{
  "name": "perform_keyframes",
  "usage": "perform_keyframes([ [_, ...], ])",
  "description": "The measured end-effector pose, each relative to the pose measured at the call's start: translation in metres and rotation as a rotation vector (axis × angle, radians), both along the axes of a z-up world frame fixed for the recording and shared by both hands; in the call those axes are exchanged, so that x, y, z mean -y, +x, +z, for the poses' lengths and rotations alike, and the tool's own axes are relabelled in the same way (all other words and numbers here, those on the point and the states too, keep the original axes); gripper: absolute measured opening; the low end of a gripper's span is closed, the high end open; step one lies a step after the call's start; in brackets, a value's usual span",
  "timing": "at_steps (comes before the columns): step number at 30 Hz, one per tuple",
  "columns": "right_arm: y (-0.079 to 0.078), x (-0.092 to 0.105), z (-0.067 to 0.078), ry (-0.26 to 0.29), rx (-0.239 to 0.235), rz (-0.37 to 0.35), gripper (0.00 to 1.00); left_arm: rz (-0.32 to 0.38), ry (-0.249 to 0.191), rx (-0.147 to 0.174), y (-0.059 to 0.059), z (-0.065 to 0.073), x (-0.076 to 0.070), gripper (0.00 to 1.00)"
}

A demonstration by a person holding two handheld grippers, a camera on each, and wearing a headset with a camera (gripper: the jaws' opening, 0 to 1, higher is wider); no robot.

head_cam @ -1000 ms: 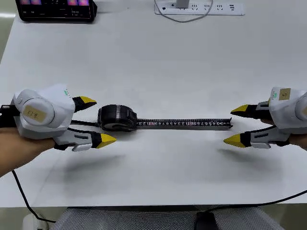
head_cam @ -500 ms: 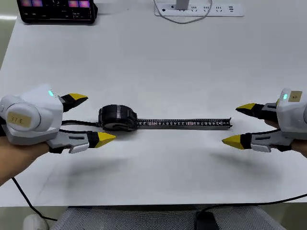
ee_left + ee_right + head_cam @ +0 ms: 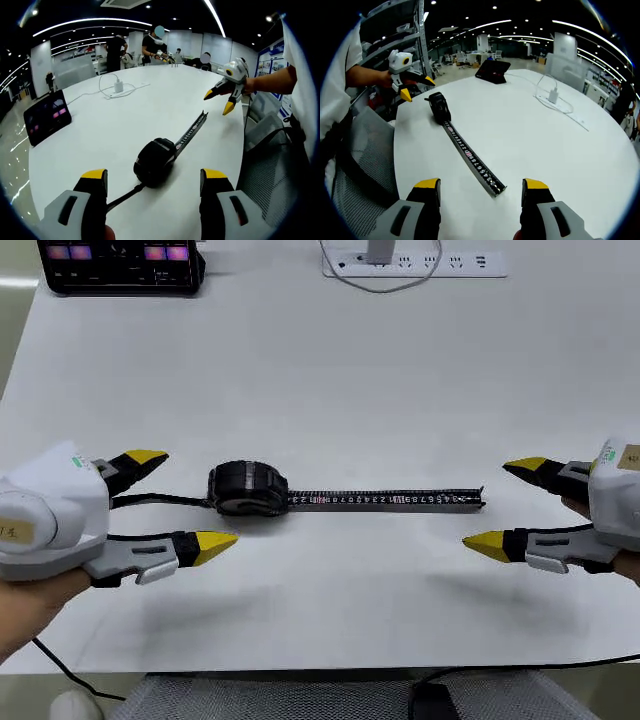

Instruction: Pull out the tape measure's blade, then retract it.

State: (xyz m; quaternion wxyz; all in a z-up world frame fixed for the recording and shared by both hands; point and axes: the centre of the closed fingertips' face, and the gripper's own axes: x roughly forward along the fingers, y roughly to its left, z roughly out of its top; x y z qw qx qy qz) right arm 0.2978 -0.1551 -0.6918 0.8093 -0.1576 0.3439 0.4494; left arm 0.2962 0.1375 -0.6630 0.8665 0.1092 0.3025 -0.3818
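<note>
**Blade out, both grippers wide and empty**

The black tape measure lies on the white table toward its front edge. Its blade is drawn out flat, parallel to that edge. The left gripper hovers just beside the case, jaws spread wide, holding nothing. The right gripper is equally wide, and the blade's tip lies ungripped between its jaw tips.

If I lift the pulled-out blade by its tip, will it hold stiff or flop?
The blade lies straight and flat on the table, so it probably holds stiff briefly, then buckles near the case. It lies extended with nothing gripping it, so it is likely locked and shouldn't snap back.
</note>
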Motion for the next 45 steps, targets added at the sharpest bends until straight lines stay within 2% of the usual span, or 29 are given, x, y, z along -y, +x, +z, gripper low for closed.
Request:
perform_keyframes([
  [7, -0.006, -0.001, 0.005, 0.006, 0.015, -0.022, 0.68, 0.036, -0.016, -0.008, -0.011, 0.001, -0.006, 0.74],
  [12, -0.011, 0.002, 0.008, 0.013, 0.025, -0.042, 0.69, 0.057, -0.032, 0.008, -0.015, 0.004, -0.010, 0.75],
  [14, -0.014, 0.002, 0.009, 0.012, 0.029, -0.048, 0.69, 0.065, -0.039, 0.003, -0.018, 0.004, -0.011, 0.75],
  [23, -0.026, 0.004, 0.009, 0.021, 0.033, -0.083, 0.74, 0.100, -0.044, 0.004, -0.029, 0.004, -0.017, 0.79],
  [27, -0.030, 0.005, 0.010, 0.026, 0.041, -0.100, 0.76, 0.113, -0.049, 0.003, -0.034, 0.002, -0.015, 0.80],
  [33, -0.037, 0.008, 0.009, 0.020, 0.045, -0.115, 0.78, 0.119, -0.051, -0.008, -0.040, -0.002, -0.014, 0.81],
  [34, -0.038, 0.008, 0.010, 0.027, 0.044, -0.122, 0.78, 0.118, -0.056, -0.017, -0.043, -0.004, -0.013, 0.81],
  [36, -0.040, 0.009, 0.010, 0.031, 0.045, -0.128, 0.79, 0.120, -0.041, -0.013, -0.046, -0.005, -0.013, 0.84],
  [45, -0.053, 0.011, 0.006, 0.028, 0.040, -0.143, 0.84, 0.146, -0.049, -0.034, -0.059, -0.006, -0.019, 0.86],
])
